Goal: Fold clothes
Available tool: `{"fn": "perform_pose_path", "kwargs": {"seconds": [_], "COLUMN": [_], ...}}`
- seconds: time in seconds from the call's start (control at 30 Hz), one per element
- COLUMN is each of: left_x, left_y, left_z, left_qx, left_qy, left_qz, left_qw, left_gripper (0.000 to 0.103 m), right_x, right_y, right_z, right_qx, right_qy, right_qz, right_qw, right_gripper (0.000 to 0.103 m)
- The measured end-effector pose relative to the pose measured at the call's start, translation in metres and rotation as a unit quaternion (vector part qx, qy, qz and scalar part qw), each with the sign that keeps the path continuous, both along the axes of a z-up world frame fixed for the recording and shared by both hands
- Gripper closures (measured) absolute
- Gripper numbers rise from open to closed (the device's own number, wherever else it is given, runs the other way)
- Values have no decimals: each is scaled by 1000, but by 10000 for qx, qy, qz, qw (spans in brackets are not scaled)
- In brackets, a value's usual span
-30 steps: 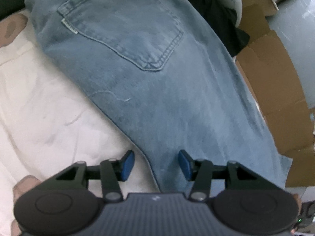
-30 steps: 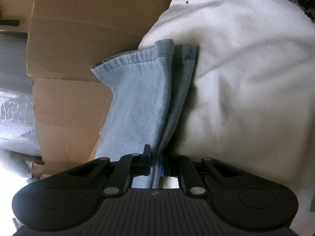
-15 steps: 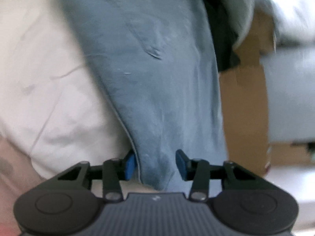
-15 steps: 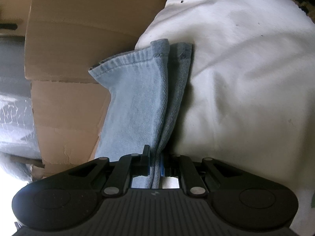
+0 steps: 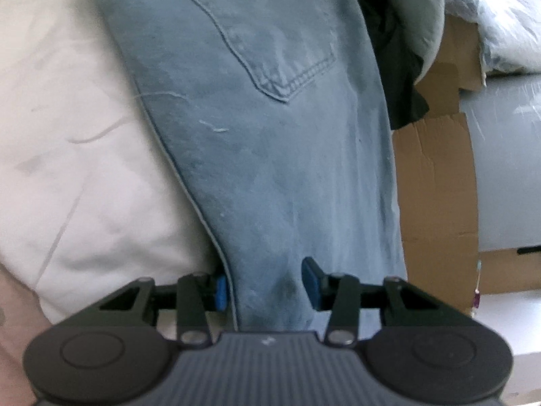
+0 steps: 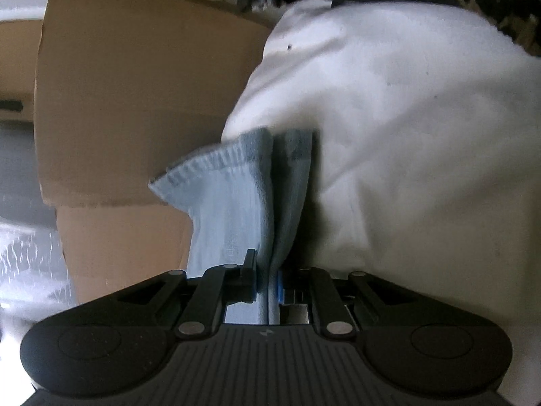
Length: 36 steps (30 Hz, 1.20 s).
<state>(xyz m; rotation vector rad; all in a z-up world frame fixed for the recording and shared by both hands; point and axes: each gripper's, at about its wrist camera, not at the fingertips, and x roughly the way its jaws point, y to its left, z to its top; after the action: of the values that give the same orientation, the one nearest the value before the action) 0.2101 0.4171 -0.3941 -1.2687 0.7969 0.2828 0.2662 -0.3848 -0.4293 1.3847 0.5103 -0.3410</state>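
Observation:
Light blue jeans (image 5: pixel 270 135) lie back-pocket up on a white bedcover (image 5: pixel 84 169). My left gripper (image 5: pixel 265 287) sits low over the leg below the pocket. Its left pad is tucked at the leg's seam edge, its right pad rests on top of the denim, and loose fabric fills the wide gap between them, unpinched. In the right wrist view my right gripper (image 6: pixel 267 284) is shut on the doubled leg ends of the jeans (image 6: pixel 236 186). The hems stick out ahead of the jaws beside the white bedcover (image 6: pixel 405 135).
Brown cardboard boxes (image 5: pixel 436 203) stand along the bed's edge, seen also as cardboard (image 6: pixel 135 84) to the left of the held hems. A dark garment (image 5: pixel 389 67) and a grey cushion (image 5: pixel 419 10) lie beyond the jeans. A grey wrapped bundle (image 5: pixel 507 169) sits far right.
My left gripper rolled and dropped closer to the jeans, its jaws narrowed a little and its left pad reached the seam edge. The right view tilted, with the hems still held.

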Motion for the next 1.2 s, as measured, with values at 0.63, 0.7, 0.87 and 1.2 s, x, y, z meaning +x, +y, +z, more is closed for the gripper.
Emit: {"fn": "perform_pose_path", "kwargs": {"seconds": [0.63, 0.7, 0.87, 1.2], "left_x": [31, 37, 66, 85], "left_y": [-5, -4, -3, 4], "left_z": [11, 16, 25, 61], "left_qx": [619, 684, 869, 1066], "left_qy": [579, 695, 1271, 1666], "left_qz": [-738, -819, -1322, -1742], "left_qw": [9937, 9919, 9792, 9646], "left_gripper": [85, 86, 87, 89], "right_x": [2, 2, 3, 4], "right_y": [-1, 0, 4, 2], "right_z": [1, 6, 26, 90], "right_qx": [298, 251, 133, -190], "right_qy": [18, 40, 224, 429], "right_qz": [-243, -212, -176, -45], "right_qw": [9993, 9995, 9995, 9989], "right_gripper": [97, 97, 97, 97]}}
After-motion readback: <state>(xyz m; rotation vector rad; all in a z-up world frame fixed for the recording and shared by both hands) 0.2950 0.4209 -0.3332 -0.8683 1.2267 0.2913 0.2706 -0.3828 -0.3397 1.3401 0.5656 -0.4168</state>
